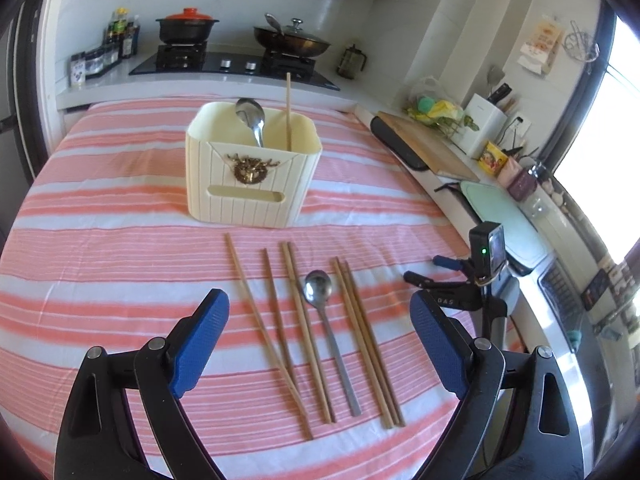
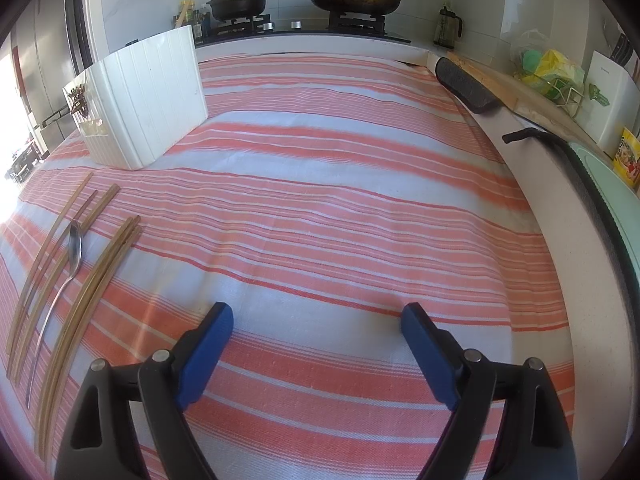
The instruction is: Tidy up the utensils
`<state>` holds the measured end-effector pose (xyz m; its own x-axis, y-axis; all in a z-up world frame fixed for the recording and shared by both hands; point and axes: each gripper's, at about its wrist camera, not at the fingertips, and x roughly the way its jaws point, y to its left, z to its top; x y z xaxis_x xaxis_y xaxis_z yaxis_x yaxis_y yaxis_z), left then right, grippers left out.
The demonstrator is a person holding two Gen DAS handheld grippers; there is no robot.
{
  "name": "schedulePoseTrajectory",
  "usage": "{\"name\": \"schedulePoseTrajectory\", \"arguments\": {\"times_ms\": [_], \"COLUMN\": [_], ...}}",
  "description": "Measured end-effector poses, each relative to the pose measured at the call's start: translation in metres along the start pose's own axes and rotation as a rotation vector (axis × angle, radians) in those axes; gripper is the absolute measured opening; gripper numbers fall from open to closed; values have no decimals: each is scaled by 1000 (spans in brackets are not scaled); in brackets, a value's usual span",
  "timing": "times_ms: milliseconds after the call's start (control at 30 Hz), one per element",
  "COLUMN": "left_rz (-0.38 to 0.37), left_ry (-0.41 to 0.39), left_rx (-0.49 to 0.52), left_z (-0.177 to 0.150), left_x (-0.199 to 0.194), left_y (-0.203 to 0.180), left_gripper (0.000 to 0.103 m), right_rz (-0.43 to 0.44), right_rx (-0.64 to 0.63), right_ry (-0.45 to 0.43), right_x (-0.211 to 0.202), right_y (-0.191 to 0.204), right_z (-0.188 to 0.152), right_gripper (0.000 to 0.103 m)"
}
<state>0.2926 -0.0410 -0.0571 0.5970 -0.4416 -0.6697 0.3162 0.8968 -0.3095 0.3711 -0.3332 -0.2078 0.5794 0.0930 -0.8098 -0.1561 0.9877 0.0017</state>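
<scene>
A cream utensil box [image 1: 250,172] with a brass emblem stands on the striped cloth; a metal spoon [image 1: 253,118] and one chopstick [image 1: 288,110] stand in it. In front lie several wooden chopsticks [image 1: 298,336] and a metal spoon [image 1: 326,320]. My left gripper [image 1: 320,344] is open and empty, hovering above these. My right gripper [image 2: 318,350] is open and empty over bare cloth, with the chopsticks [image 2: 86,280], spoon [image 2: 72,252] and box [image 2: 144,100] to its left. The right gripper also shows in the left wrist view [image 1: 460,280].
The striped cloth [image 2: 340,168] covers the table. Behind it is a stove with a red-lidded pot [image 1: 187,28] and a wok [image 1: 294,40]. A counter at the right holds a cutting board [image 1: 424,140], a knife block [image 1: 486,116] and a green board [image 1: 504,220].
</scene>
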Motion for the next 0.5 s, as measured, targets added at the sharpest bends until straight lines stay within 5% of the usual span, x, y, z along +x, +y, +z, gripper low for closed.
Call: {"name": "schedulePoseTrajectory", "arguments": {"times_ms": [500], "left_rz": [23], "left_ry": [17], "left_rx": [10], "left_z": [4], "left_x": [5], "left_y": [-19], "left_gripper": [93], "right_rz": [0], "right_rx": [0], "right_ry": [0], "right_x": [0], "right_y": [0], "right_z": [0], "right_gripper": [88]}}
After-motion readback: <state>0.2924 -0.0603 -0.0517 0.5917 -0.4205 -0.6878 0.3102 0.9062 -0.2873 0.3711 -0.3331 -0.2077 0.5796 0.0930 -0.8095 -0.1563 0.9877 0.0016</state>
